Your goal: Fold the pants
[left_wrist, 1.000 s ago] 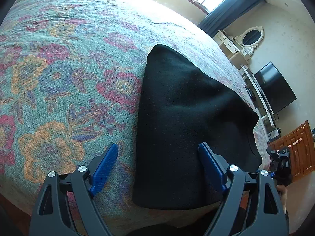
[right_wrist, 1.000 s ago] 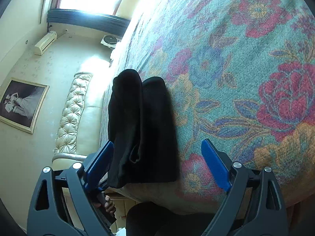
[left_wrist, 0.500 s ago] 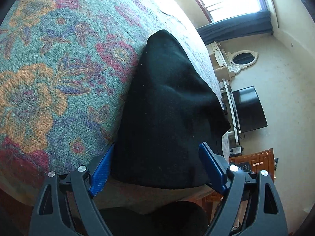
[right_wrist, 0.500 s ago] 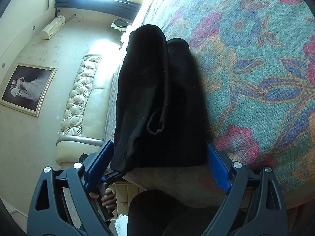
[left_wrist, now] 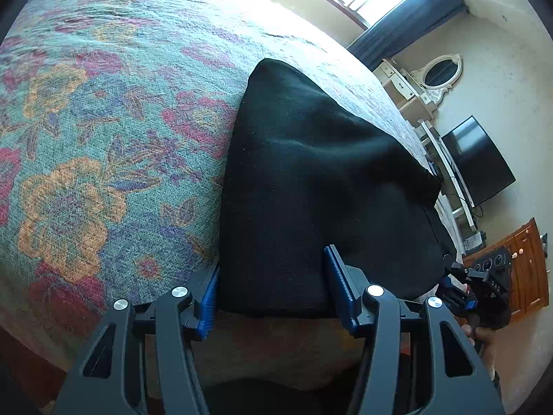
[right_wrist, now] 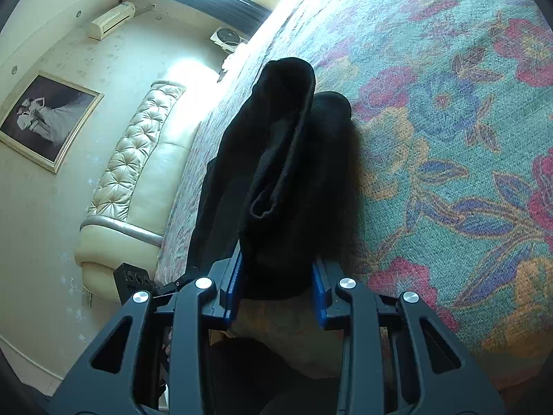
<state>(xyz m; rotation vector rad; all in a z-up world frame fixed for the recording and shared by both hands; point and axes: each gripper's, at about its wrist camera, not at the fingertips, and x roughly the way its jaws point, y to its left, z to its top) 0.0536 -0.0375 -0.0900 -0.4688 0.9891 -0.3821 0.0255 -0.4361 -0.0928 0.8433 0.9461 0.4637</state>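
Black pants (left_wrist: 311, 186) lie folded in layers on the floral bedspread (left_wrist: 103, 131), with their near edge at the bed's front edge. My left gripper (left_wrist: 273, 294) has its blue pads on either side of the pants' near left corner, closing on the cloth. In the right wrist view the folded pants (right_wrist: 287, 180) show stacked layers with a hem loop. My right gripper (right_wrist: 276, 290) has its pads pressed on both sides of the near right end. The right gripper also shows at the lower right of the left wrist view (left_wrist: 484, 290).
The bedspread (right_wrist: 449, 138) stretches far around the pants. A cream tufted headboard (right_wrist: 134, 166) stands to one side. A TV (left_wrist: 477, 159), a white dresser with an oval mirror (left_wrist: 439, 72) and a wooden cabinet (left_wrist: 525, 269) stand beyond the bed.
Both grippers moved in to the pants' near edge and narrowed from wide open to closed around the cloth at the two near corners.
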